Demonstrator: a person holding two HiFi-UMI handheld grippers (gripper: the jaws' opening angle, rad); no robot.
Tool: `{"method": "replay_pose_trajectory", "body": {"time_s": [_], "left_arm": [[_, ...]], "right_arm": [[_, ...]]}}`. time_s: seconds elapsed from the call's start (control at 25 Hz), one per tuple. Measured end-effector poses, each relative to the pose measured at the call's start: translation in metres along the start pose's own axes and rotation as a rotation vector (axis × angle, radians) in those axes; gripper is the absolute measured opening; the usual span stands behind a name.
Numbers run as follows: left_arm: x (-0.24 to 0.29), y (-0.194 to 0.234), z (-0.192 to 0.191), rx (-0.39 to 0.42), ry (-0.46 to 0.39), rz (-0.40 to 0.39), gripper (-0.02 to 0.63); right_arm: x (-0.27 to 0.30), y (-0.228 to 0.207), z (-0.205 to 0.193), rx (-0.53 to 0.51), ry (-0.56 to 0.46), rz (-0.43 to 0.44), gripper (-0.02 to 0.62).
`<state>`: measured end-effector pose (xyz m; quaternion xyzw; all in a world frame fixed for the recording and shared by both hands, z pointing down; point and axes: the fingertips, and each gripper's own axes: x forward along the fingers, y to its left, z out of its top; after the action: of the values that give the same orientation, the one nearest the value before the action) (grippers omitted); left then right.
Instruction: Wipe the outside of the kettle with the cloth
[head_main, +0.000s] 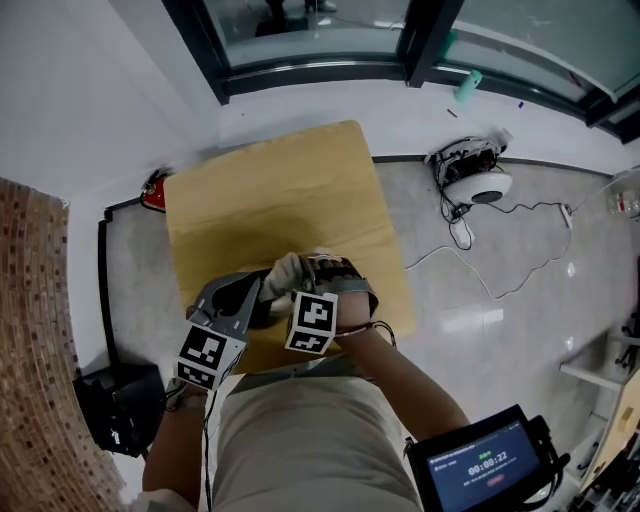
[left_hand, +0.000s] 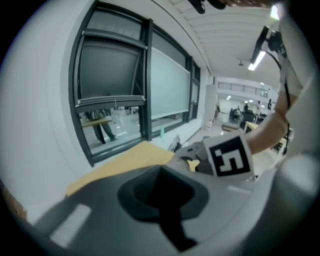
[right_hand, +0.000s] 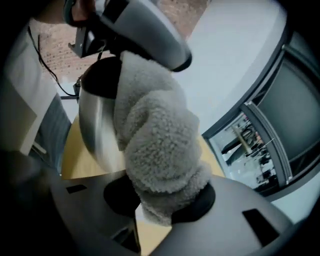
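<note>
A steel kettle with a black lid stands near the front edge of the wooden table; from the head view it shows only as a dark shape between the grippers. My right gripper is shut on a fluffy grey cloth, which lies against the kettle's side. In the head view the cloth is bunched just ahead of the right gripper. My left gripper reaches over the kettle's top. Its own view shows the jaws together. Whether they grip the kettle is hidden.
A white round device with trailing cables lies on the floor right of the table. A black case sits on the floor at the left by a brick wall. A screen is at the lower right. Dark-framed windows run behind the table.
</note>
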<state>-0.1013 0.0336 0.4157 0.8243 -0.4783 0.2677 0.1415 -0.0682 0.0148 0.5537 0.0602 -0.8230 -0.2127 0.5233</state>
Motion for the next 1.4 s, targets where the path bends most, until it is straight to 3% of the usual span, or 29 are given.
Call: {"method": "replay_pose_trajectory", "body": {"time_s": [0.08,0.2,0.28,0.36,0.4,0.56,0.6,0.76,0.8,0.92,0.96,1.04,1.12,1.16,1.24,1.32,1.4], "left_arm": [[-0.003,0.001,0.0,-0.003,0.002,0.003,-0.006],[-0.005,-0.001,0.006,0.005,0.006,0.004,-0.007],[-0.008,0.0,0.007,-0.006,-0.005,0.009,-0.006],[-0.008,0.003,0.006,-0.015,-0.02,0.017,-0.006],[-0.008,0.003,0.005,-0.016,-0.02,0.02,-0.006],[-0.006,-0.001,0.007,0.006,-0.004,0.019,-0.006],[-0.006,-0.002,0.007,0.007,-0.004,0.019,-0.006],[-0.007,0.002,0.003,-0.022,-0.024,0.021,-0.006],[-0.006,0.001,0.002,-0.025,-0.023,0.019,-0.006],[-0.006,-0.003,0.002,-0.024,-0.016,0.003,-0.006],[-0.007,-0.003,0.002,-0.02,-0.015,0.003,-0.006],[-0.009,-0.003,0.001,-0.023,-0.021,0.004,-0.006],[-0.009,-0.002,0.002,-0.038,-0.03,0.002,-0.006],[-0.009,-0.001,0.002,-0.039,-0.032,0.002,-0.006],[-0.009,0.0,0.0,-0.03,-0.028,0.0,-0.006],[-0.011,0.002,-0.003,-0.029,-0.03,-0.004,-0.006],[-0.015,0.004,0.001,-0.043,-0.049,-0.008,-0.006]], "right_arm": [[0.019,0.001,-0.004,-0.022,-0.017,-0.033,0.135],[0.055,0.036,-0.036,-0.115,0.095,0.066,0.135],[0.031,0.025,-0.02,-0.144,0.035,-0.026,0.135],[-0.001,0.005,0.008,-0.111,-0.092,-0.162,0.135],[-0.004,0.004,0.011,-0.094,-0.118,-0.187,0.135],[0.042,0.051,-0.036,-0.071,0.049,-0.001,0.135],[0.034,0.049,-0.032,-0.064,0.042,-0.016,0.135],[-0.01,0.005,0.014,-0.003,-0.174,-0.233,0.134],[-0.003,0.002,0.014,-0.008,-0.191,-0.23,0.135],[0.053,0.021,-0.017,-0.102,-0.095,-0.041,0.135],[0.061,0.023,-0.019,-0.162,-0.072,-0.016,0.133],[0.04,0.001,0.007,-0.244,-0.137,-0.125,0.133],[0.012,-0.03,0.038,-0.25,-0.256,-0.274,0.134],[0.012,-0.035,0.043,-0.253,-0.283,-0.291,0.135],[0.042,-0.015,0.028,-0.285,-0.228,-0.186,0.135],[0.071,0.017,-0.002,-0.32,-0.099,-0.043,0.135],[0.07,0.026,-0.016,-0.3,-0.05,0.013,0.135]]}}
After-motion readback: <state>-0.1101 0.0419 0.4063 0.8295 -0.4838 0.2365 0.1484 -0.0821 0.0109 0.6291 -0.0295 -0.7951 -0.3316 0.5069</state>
